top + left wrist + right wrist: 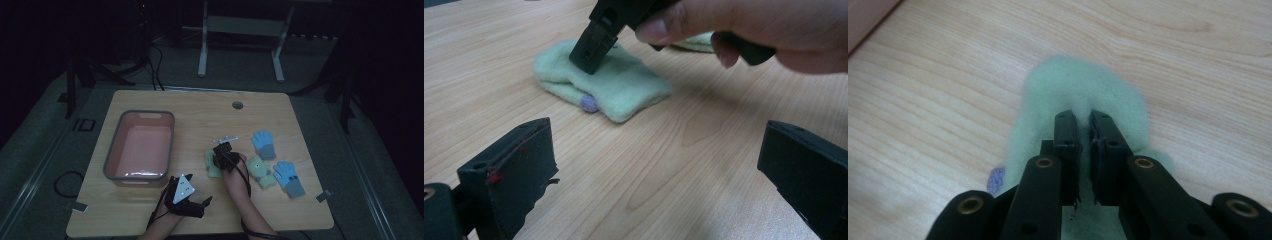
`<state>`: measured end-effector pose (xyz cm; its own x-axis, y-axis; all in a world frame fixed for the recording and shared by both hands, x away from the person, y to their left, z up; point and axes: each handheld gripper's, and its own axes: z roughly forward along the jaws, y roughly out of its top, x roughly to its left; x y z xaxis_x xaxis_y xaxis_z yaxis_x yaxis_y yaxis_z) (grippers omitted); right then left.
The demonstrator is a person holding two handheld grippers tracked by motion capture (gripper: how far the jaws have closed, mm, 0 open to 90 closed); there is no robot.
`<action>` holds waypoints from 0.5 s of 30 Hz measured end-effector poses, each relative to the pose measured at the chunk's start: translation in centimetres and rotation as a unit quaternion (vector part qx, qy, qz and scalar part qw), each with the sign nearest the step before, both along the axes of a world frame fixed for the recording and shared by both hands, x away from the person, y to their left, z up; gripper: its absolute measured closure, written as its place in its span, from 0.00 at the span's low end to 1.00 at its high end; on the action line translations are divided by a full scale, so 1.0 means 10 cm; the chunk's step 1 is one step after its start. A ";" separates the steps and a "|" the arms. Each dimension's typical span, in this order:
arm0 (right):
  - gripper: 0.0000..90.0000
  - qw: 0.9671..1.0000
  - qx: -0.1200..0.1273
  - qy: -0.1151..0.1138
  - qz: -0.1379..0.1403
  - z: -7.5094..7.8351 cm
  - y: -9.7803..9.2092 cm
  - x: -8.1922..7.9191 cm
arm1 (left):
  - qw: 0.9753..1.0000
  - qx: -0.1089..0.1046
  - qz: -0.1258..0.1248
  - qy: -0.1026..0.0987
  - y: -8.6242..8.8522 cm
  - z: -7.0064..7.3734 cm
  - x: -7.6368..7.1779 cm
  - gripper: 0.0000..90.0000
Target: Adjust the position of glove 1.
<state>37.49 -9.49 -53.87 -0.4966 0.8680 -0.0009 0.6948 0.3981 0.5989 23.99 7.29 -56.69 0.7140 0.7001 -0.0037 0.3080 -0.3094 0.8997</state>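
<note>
— What has the right gripper (1084,131) got?
— Its jaws are nearly together, pinching a fold of the pale green glove (1073,95) that lies flat on the table (200,107), right of the pink tub (140,145)

— How will it handle?
— Soft, light fleece; I'd expect it to droop and bunch, not slip. A pinch near the middle should lift it, though the ends will hang

— And the hand?
— The right hand (744,25) tilts the tool steeply down from above. The left gripper (192,197) rests low near the front edge, jaws spread wide, holding nothing
</note>
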 end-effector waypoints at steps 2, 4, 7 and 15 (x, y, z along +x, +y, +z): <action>0.86 1.000 0.006 -0.002 0.007 -0.01 -0.01 0.02 | 1.000 -0.001 0.001 0.001 0.00 0.00 0.00 0.03; 0.84 1.000 0.004 -0.002 0.010 -0.01 -0.01 0.03 | 1.000 0.000 0.001 0.001 0.00 0.00 0.00 0.03; 0.72 1.000 0.006 -0.002 0.030 0.04 -0.03 0.03 | 1.000 0.000 0.000 0.001 0.00 0.00 0.00 0.03; 0.59 0.997 0.025 -0.021 0.073 0.23 -0.21 -0.04 | 1.000 0.000 0.001 0.002 0.00 0.00 0.00 0.03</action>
